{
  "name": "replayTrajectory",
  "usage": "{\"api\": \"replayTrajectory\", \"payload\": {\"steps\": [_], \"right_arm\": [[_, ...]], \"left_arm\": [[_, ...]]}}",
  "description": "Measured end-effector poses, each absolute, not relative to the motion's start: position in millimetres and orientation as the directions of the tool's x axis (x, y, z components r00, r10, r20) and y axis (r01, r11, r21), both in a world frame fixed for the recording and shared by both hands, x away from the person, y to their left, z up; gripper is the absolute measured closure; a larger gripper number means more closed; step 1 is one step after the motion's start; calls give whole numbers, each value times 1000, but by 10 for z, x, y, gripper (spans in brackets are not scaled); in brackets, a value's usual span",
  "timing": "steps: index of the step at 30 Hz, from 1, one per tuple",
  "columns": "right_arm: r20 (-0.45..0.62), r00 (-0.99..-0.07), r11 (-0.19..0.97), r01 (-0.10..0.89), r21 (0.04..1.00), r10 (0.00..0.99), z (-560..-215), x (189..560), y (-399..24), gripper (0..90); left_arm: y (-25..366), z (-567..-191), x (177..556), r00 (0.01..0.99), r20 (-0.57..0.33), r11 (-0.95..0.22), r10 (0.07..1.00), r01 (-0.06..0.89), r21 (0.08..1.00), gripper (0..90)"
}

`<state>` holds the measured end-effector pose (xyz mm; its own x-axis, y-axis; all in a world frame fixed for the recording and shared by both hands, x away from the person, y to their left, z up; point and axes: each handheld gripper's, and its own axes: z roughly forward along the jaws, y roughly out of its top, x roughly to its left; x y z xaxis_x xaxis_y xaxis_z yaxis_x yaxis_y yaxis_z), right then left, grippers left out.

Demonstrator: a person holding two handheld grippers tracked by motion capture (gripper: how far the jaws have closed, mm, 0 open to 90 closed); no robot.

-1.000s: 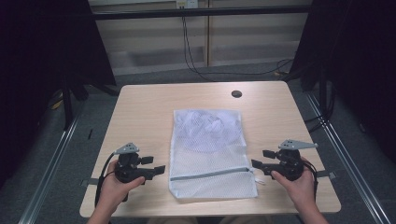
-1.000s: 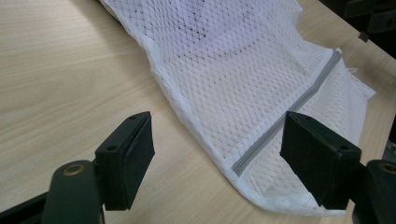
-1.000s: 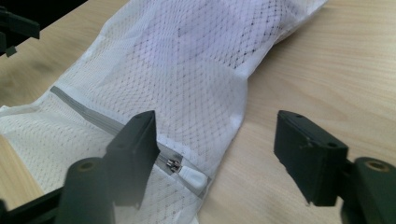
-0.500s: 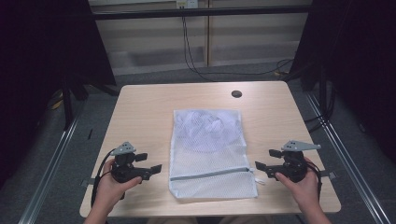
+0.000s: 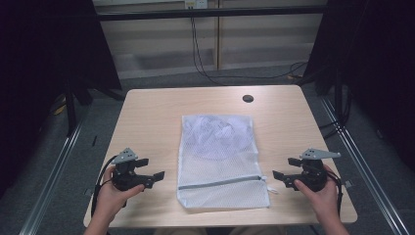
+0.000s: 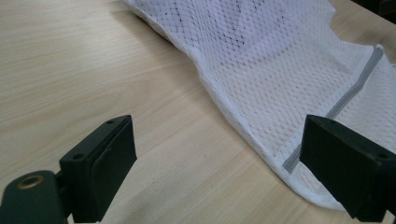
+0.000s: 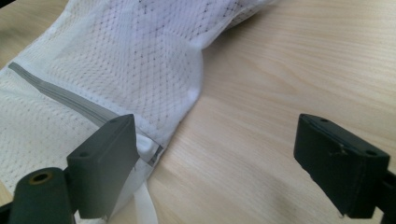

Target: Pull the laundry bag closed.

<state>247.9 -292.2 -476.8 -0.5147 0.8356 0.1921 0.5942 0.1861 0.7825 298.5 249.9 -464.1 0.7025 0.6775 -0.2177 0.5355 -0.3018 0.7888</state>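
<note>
1. White mesh bag (image 5: pixel 221 159) lies flat mid-tabletop (image 5: pixel 156 117), its zipper end toward the near edge.
2. Left claw (image 5: pixel 155 175), near left corner: jaws just opening, released, nothing between.
3. Right claw (image 5: pixel 280 175), near right corner: likewise released, beside the bag's edge.

Whatever's stuffed inside the white mesh laundry bag (image 5: pixel 220 159) is hard to make out; it's just a pale lump under the netting up toward the desk's far edge. In the left gripper view the bag runs off the top and right edges, and its grey zipper (image 6: pixel 351 93) disappears behind the right-hand jaw. Same deal in the right gripper view: the zipper end and the white pull tab (image 7: pixel 142 198) are partly tucked behind the left-hand jaw. The small dark round thing (image 5: pixel 248 98) near the desk's far edge is too tiny to identify.
</note>
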Motion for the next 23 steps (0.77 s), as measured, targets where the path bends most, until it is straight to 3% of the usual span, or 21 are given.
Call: {"api": "replayTrajectory", "payload": {"steps": [23], "right_arm": [[120,-504,265,625,734,856,-4904,2523,-3063,81]], "left_arm": [[2635,-4838,3071,695,-150,-362,703,532,765,43]]}}
